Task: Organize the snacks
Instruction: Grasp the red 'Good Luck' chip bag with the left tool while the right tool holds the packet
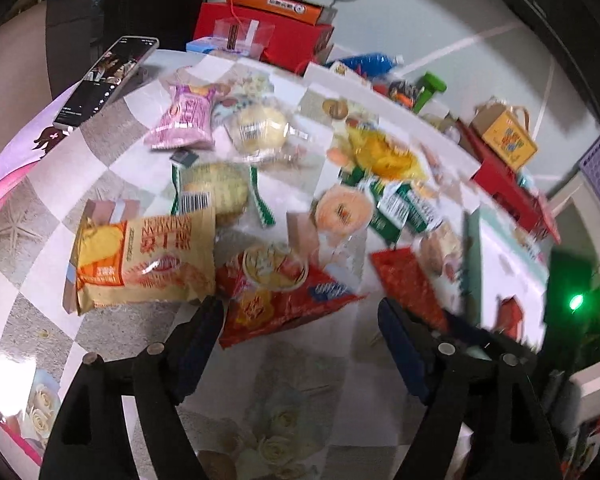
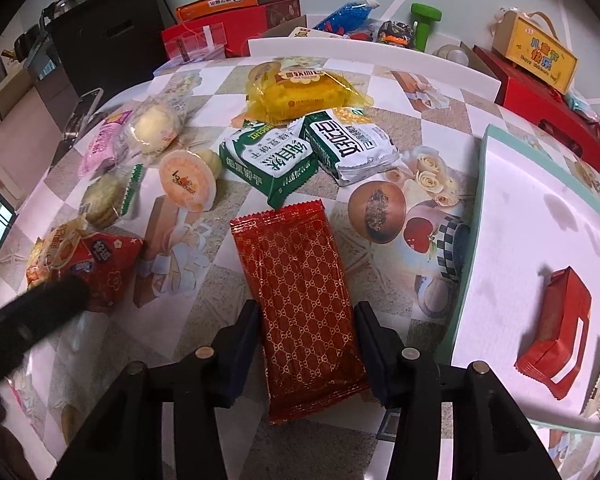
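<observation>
The right gripper (image 2: 306, 340) is clamped on a flat dark-red foil packet with a gold lattice pattern (image 2: 300, 300); both blue-padded fingers (image 2: 242, 344) press the packet's long edges near its lower half, and the packet runs lengthwise away from the jaws across the checked, flower-printed tablecloth (image 2: 204, 184). Just right of that gripper lies a white tray with a pale green rim (image 2: 470, 240), carrying a small red wrapped snack (image 2: 556, 332). The left gripper (image 1: 300, 320) stands spread with nothing between its fingers; a red crinkled snack bag with a round picture (image 1: 284, 300) lies just beyond its tips, nearer the left finger, and a tan and orange cracker bag (image 1: 140, 256) sits left of that. Two green and white biscuit packs (image 2: 308, 152) lie beyond the foil packet.
</observation>
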Motion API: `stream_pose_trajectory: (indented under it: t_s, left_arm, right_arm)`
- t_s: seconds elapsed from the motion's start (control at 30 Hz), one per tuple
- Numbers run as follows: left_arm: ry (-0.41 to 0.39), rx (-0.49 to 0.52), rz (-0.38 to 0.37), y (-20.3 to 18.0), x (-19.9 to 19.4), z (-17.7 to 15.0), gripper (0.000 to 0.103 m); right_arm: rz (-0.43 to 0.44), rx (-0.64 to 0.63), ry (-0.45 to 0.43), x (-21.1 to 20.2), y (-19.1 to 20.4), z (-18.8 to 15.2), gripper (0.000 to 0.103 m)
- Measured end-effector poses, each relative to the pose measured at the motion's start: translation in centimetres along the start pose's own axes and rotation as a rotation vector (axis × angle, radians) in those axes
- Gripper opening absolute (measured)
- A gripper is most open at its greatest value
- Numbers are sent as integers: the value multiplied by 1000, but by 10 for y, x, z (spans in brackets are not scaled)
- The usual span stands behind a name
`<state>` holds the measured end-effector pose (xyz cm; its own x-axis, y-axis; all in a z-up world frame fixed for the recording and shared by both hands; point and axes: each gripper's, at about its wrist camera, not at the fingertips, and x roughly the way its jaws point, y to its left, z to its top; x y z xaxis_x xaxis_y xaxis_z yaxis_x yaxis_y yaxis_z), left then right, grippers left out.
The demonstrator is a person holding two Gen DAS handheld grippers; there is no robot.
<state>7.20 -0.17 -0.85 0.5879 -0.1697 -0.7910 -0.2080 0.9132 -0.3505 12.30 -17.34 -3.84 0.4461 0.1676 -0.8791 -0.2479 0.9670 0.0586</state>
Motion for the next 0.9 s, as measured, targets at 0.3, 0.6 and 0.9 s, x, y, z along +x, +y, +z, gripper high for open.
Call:
stream_pose_trajectory:
  t_s: [0.3,0.6,0.9]
  left_arm:
    - [-1,-62,69,6,15,18,80]
    - [19,-13,79,3,25,2,60]
    - [60,22,129,1,35,-15,60]
  right_arm:
    - [13,1,2,1,-2,-1,51]
    - [1,-14,4,1,0,-2,51]
    - [-9,-29,3,1,3,-3,52]
